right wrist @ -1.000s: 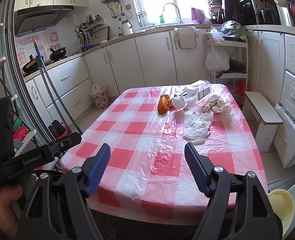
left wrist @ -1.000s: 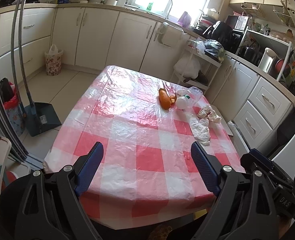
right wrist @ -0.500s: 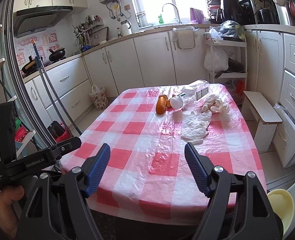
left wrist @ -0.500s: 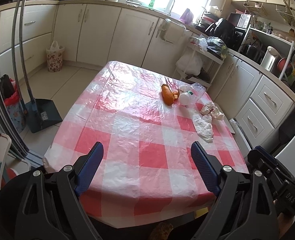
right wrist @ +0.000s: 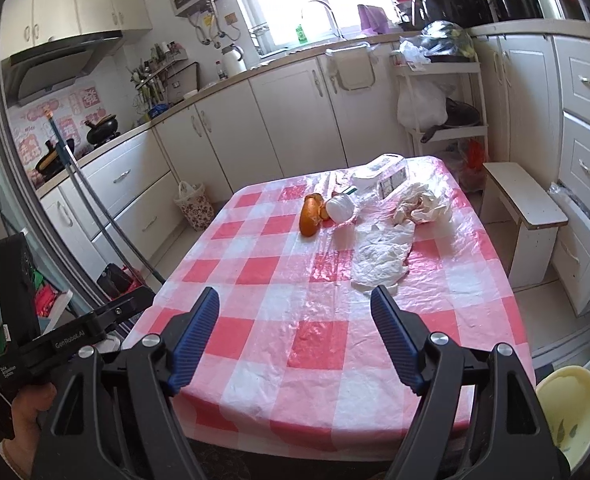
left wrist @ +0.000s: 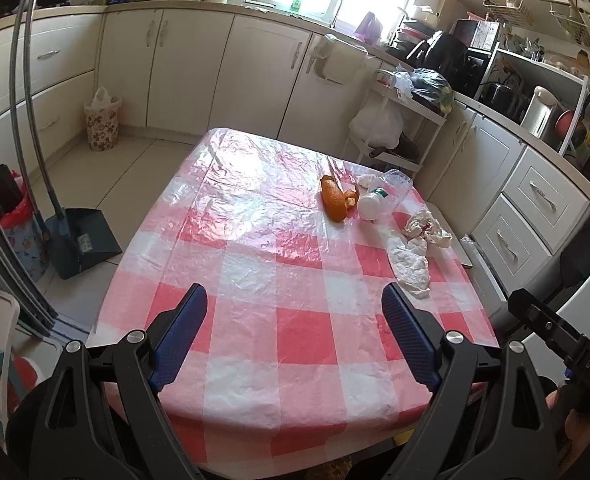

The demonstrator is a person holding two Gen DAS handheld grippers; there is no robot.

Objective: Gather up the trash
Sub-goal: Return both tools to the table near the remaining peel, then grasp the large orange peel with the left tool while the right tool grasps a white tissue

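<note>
Trash lies at the far right of a table with a red-and-white checked cloth: an orange peel, a small white bottle on its side, a clear plastic wrapper, a crumpled stained tissue and a flat white tissue. The right wrist view shows the peel, bottle, crumpled tissue, flat tissue and a clear box. My left gripper and right gripper are open and empty above the near table edge.
A floral lined bin stands by the far cabinets. A dustpan and broom lean at the left. A white stool stands right of the table. A yellow bowl is at the lower right. A shelf cart stands beyond the table.
Both grippers have drawn slightly back and up from the table, so the trash looks a little farther away. Both stay open; nothing was picked up.
</note>
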